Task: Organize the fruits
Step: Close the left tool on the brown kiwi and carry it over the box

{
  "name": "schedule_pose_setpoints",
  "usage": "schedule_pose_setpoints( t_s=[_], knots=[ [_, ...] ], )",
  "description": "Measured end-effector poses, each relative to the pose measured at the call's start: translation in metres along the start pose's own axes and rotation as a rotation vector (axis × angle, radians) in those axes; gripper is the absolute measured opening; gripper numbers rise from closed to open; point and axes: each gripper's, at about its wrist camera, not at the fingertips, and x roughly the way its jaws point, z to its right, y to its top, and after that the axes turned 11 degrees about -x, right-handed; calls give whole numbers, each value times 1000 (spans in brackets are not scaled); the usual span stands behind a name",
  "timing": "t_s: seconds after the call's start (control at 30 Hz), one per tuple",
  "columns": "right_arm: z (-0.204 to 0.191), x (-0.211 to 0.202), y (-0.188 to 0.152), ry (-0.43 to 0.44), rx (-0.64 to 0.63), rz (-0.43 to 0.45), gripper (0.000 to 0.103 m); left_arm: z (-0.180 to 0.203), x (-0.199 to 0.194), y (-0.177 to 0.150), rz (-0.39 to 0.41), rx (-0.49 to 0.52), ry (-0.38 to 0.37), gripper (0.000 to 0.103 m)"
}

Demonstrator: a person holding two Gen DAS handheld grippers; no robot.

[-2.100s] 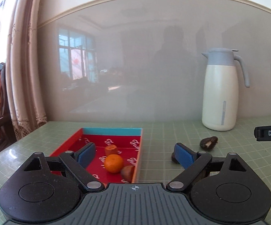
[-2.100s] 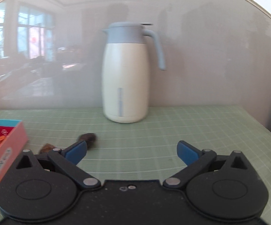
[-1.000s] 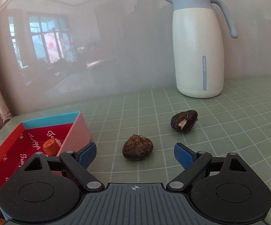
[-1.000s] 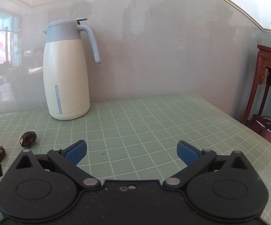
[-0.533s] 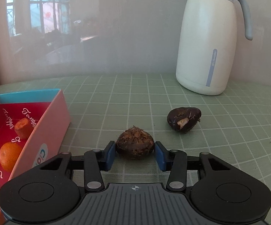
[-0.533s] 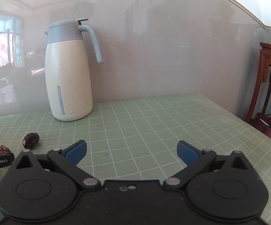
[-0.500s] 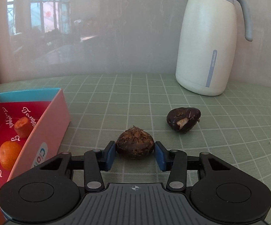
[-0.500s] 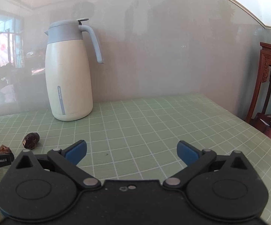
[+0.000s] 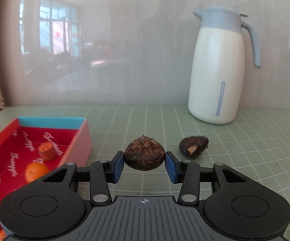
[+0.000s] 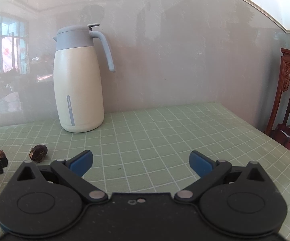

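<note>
The red box [image 9: 80, 138] at the left of the green gridded counter [image 9: 245, 150] carries repeated pale script lettering on its floor, too skewed to read with confidence; the vertical print on the blue stripe of the cream jug [image 9: 215, 76] is too small to make out, and a black tag at the left edge of the right wrist view shows only a cut-off scrap of white letters. The left gripper [image 9: 144, 163] is clamped on a rough brown water chestnut [image 9: 144, 156], its blue pads [image 9: 118, 165] pressing both sides; whether the fruit is clear of the counter cannot be told. A second, darker water chestnut [image 9: 193, 146] with a pale chipped spot lies on the counter just to the right, between the gripper and the jug. Inside the box sit an orange carrot-like chunk [image 9: 47, 151] and a small mandarin [image 9: 36, 171]; more orange fruit is cut off at the lower left corner. The right gripper [image 10: 141, 162] hangs over bare counter with its jaws spread wide, holding nothing.
</note>
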Motion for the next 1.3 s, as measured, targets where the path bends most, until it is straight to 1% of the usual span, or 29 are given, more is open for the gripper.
schedule_pose_setpoints(
  t_s=[0.2,0.37,0.57,0.67,0.77,0.83,0.93,1.07,1.23,1.3],
  knots=[
    [-5,-2,1,9,-12,5,103,-25,-29,10,79,-16,43,44],
    [-14,-4,3,15,-25,11,103,-58,-38,19,106,-65,116,44],
    [-33,-4,7,42,-45,19,103,-102,-41,22,89,-147,211,45],
    [-45,-5,10,59,-62,27,103,-120,-39,24,78,-181,244,45],
    [-55,-5,12,73,-77,31,103,-138,-34,26,43,-234,267,45],
    [-60,-6,13,78,-86,33,103,-150,-30,26,21,-271,278,45],
    [-66,-6,14,85,-91,36,103,-159,-27,25,4,-293,293,45],
    [-71,-7,15,91,-96,38,103,-170,-21,24,-38,-324,295,45],
    [-76,-10,15,98,-103,43,103,-175,-17,21,-82,-345,292,45],
    [-78,-10,16,98,-107,44,103,-175,-17,21,-84,-338,295,45]
  ],
)
